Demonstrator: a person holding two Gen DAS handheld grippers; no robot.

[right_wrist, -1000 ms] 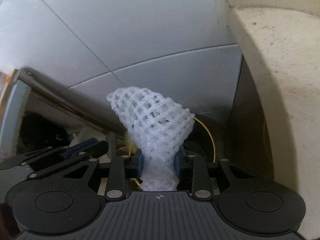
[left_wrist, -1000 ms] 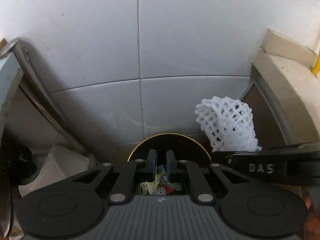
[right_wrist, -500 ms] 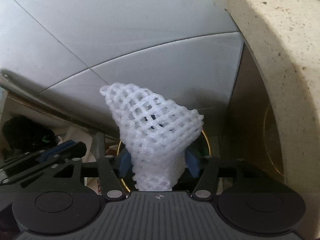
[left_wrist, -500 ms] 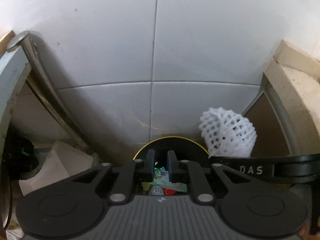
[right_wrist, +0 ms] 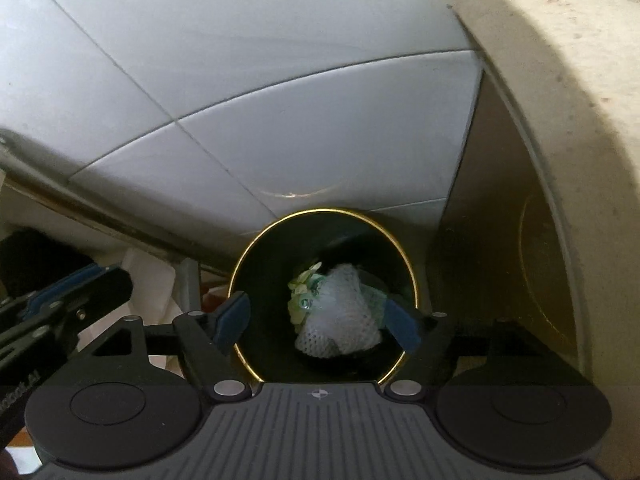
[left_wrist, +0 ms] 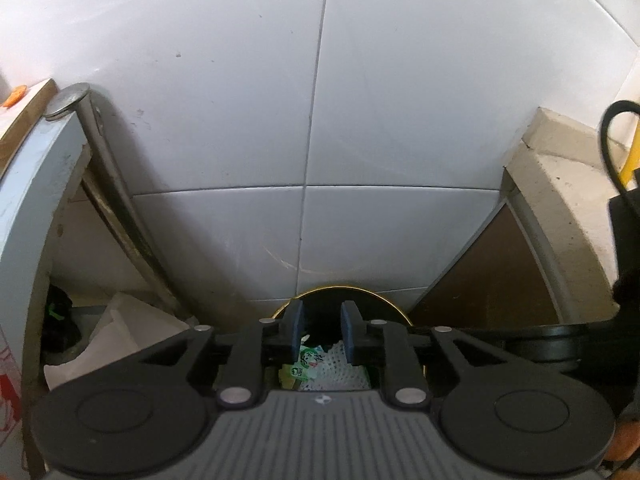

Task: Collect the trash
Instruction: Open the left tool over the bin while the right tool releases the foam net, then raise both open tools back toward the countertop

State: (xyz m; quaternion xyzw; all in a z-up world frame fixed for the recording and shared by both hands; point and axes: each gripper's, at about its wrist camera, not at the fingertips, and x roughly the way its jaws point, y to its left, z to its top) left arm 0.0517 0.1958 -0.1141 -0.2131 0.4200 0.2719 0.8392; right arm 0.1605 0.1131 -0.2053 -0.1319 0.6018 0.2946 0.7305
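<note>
Overhead, pale grey floor tiles [right_wrist: 280,128] are filling most of both views, with a speckled cream stone edge [right_wrist: 560,120] curving down the right side and a brown panel [left_wrist: 488,280] sitting beneath it. A grey board [left_wrist: 24,208] and a slanted metal rod [left_wrist: 116,200] are leaning along the left of the left wrist view, with a crumpled white bag [left_wrist: 120,340] lying below them.

Next in size is the black trash bin [right_wrist: 280,248] with its gold rim, standing on the tiles close against the brown panel. The right gripper [right_wrist: 318,320] is hanging directly over its mouth, pointing steeply down; its blue fingers [right_wrist: 232,316] have just been opening and are now standing wide apart, one toward each side of the rim, with nothing pressed between them. The white foam net [right_wrist: 340,316] is lying down inside the bin — resting on green printed wrappers [right_wrist: 300,292] at the bottom, clear of both fingers.

The left gripper [left_wrist: 320,334] is hovering over the same bin just to the left of the right one. Its fingers [left_wrist: 295,332] have also just been opening, though only a narrow gap is showing — nothing is being pinched, and the foam net and wrappers are visible far below through that gap.
</note>
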